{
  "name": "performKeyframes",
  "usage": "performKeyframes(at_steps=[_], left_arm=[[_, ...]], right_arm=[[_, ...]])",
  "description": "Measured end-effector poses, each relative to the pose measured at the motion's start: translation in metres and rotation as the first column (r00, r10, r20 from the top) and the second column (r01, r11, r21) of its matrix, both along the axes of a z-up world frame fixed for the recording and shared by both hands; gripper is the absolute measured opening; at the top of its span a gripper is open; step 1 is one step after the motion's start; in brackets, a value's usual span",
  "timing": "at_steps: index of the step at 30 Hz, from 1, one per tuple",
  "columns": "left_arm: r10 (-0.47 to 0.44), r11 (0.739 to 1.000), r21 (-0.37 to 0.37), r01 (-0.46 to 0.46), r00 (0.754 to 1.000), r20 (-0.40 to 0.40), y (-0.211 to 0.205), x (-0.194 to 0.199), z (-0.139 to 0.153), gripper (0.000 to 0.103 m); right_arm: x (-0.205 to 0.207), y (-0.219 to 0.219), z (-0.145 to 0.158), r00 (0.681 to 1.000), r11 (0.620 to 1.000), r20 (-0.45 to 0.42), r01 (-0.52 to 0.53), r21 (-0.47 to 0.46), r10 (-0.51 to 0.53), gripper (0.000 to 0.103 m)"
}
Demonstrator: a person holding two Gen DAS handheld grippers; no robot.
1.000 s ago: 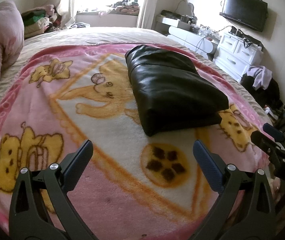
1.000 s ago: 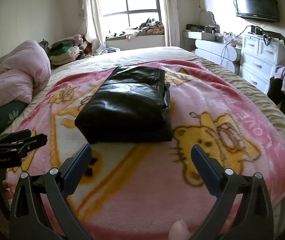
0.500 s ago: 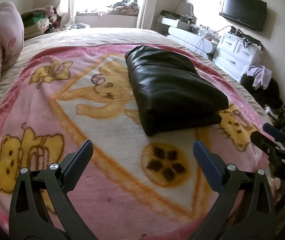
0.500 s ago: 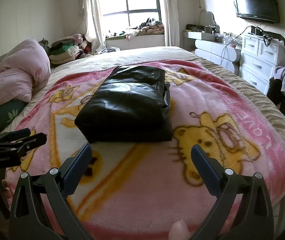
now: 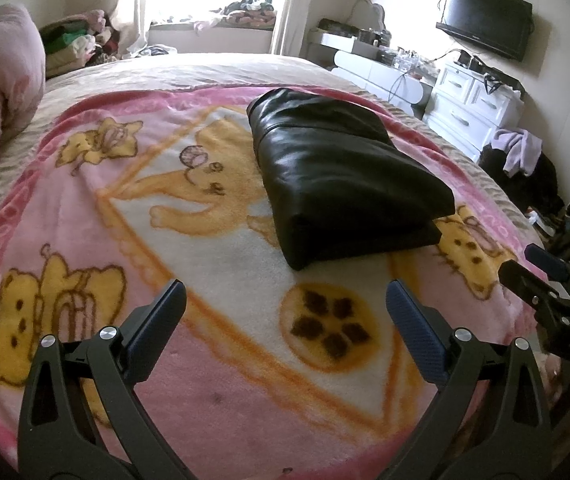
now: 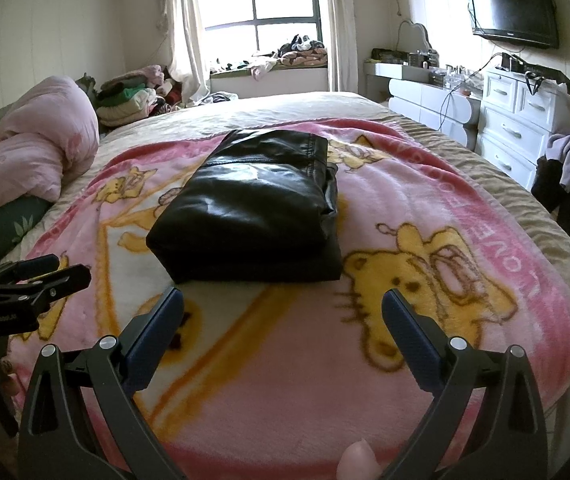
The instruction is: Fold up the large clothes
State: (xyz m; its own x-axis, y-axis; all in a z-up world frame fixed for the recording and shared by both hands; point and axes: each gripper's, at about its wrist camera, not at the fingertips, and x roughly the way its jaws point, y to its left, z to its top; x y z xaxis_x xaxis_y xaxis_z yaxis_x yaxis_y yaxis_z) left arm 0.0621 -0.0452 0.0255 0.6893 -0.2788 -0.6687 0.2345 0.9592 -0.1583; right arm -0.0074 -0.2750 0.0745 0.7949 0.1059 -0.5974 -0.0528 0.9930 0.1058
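The left gripper has drifted slightly rightward, so the pink pillow sits nearer the frame's edge.

Glossy black leather-look garment lies on a fuzzy fleece blanket.

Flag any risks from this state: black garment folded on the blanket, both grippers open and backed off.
1. The folded black leather garment looks stiff and puffy; its top layer may spring open.
2. Its lower layer sticks out at the near edge, so the fold is uneven.
3. Re-gripping with the right gripper or left gripper could snag the fleece blanket.
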Motion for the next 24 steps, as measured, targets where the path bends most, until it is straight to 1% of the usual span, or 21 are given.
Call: performKeyframes(at_steps=[7,11,14,16,18,19,20,21,22,23,24], left_arm=[[0.0,1.0,0.007,0.0,1.0,-0.017,0.003,0.002,-0.005,0.094],[-0.002,1.0,0.011,0.002,1.0,-0.025,0.004,0.004,-0.008,0.094],[0.004,1.0,0.008,-0.004,0.999,-0.042,0.01,0.008,-0.012,0.094],[0.042,0.999,-0.001,-0.042,0.998,-0.047,0.024,0.014,-0.011,0.094],[0.092,0.995,-0.018,-0.093,0.994,-0.066,0.047,0.022,-0.007,0.094],[0.124,0.991,-0.034,-0.127,0.989,-0.076,0.067,0.028,-0.003,0.094],[0.143,0.989,-0.037,-0.146,0.986,-0.081,0.08,0.033,0.0,0.094],[0.182,0.982,-0.028,-0.185,0.98,-0.086,0.106,0.04,0.003,0.094],[0.229,0.973,-0.009,-0.231,0.97,-0.082,0.133,0.046,0.005,0.094],[0.266,0.964,0.01,-0.266,0.961,-0.081,0.152,0.051,0.006,0.094],[0.333,0.943,0.043,-0.331,0.939,-0.085,0.186,0.057,0.004,0.094]], right_arm=[[-0.002,-0.004,-0.001,1.0,1.0,-0.006,0.002,-0.011,-0.002,0.099],[-0.005,-0.017,-0.002,0.999,0.999,-0.007,0.032,-0.005,-0.032,0.099],[-0.01,-0.042,0.0,0.996,0.996,-0.012,0.089,0.031,-0.088,0.099],[-0.016,-0.069,-0.001,0.988,0.987,-0.02,0.154,0.05,-0.153,0.098],[-0.028,-0.114,-0.004,0.967,0.965,-0.032,0.253,0.07,-0.252,0.098],[-0.033,-0.137,-0.006,0.95,0.947,-0.041,0.313,0.069,-0.31,0.098],[-0.041,-0.172,-0.011,0.92,0.918,-0.049,0.391,0.068,-0.388,0.098],[-0.05,-0.212,-0.019,0.875,0.874,-0.069,0.483,0.057,-0.479,0.098],[-0.055,-0.235,-0.024,0.84,0.84,-0.086,0.541,0.045,-0.536,0.098],[-0.067,-0.282,-0.036,0.761,0.763,-0.123,0.645,0.038,-0.637,0.098],[-0.079,-0.319,-0.045,0.692,0.695,-0.144,0.718,0.038,-0.707,0.098]])
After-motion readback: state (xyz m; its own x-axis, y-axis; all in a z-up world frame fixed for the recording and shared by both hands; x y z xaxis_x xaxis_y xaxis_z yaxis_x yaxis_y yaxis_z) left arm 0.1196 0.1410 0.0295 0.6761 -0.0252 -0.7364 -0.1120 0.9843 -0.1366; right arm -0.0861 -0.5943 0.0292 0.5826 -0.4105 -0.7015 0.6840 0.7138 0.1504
